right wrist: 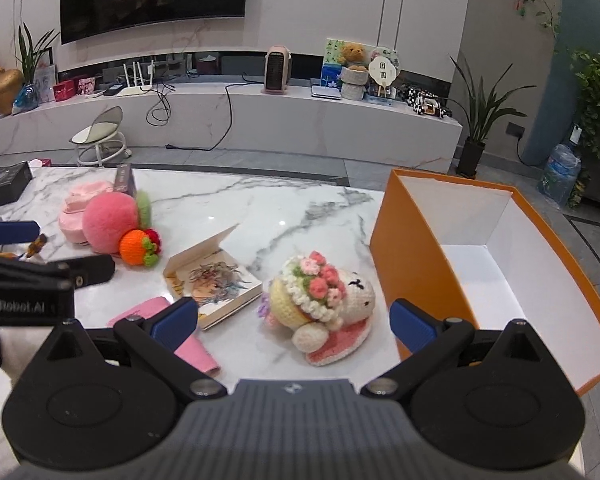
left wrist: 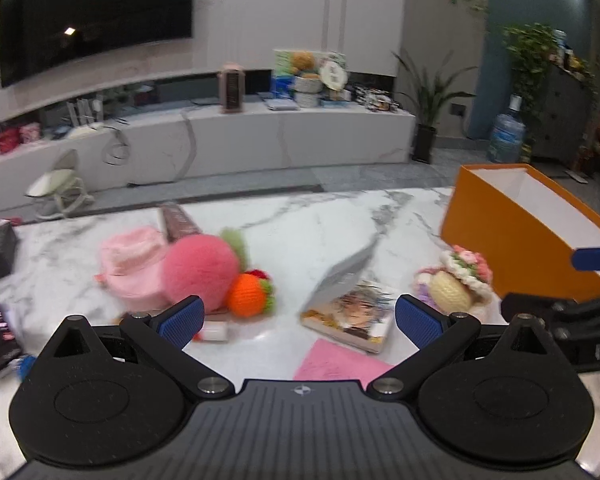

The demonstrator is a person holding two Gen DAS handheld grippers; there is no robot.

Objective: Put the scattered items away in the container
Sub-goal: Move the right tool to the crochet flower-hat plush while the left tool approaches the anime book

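An orange box with a white inside stands open on the right of the marble table; nothing shows inside it. A crocheted bunny doll lies just ahead of my open right gripper. A small book with its cover lifted sits left of the doll. My left gripper is open above the book and a pink card. Further left lie a pink plush peach, a pink hat and an orange crocheted fruit. The doll and box are to its right.
A small white bottle lies by the left finger. A dark box and a brown carton sit at the table's far left. Beyond the table are a stool, a TV bench and a water jug.
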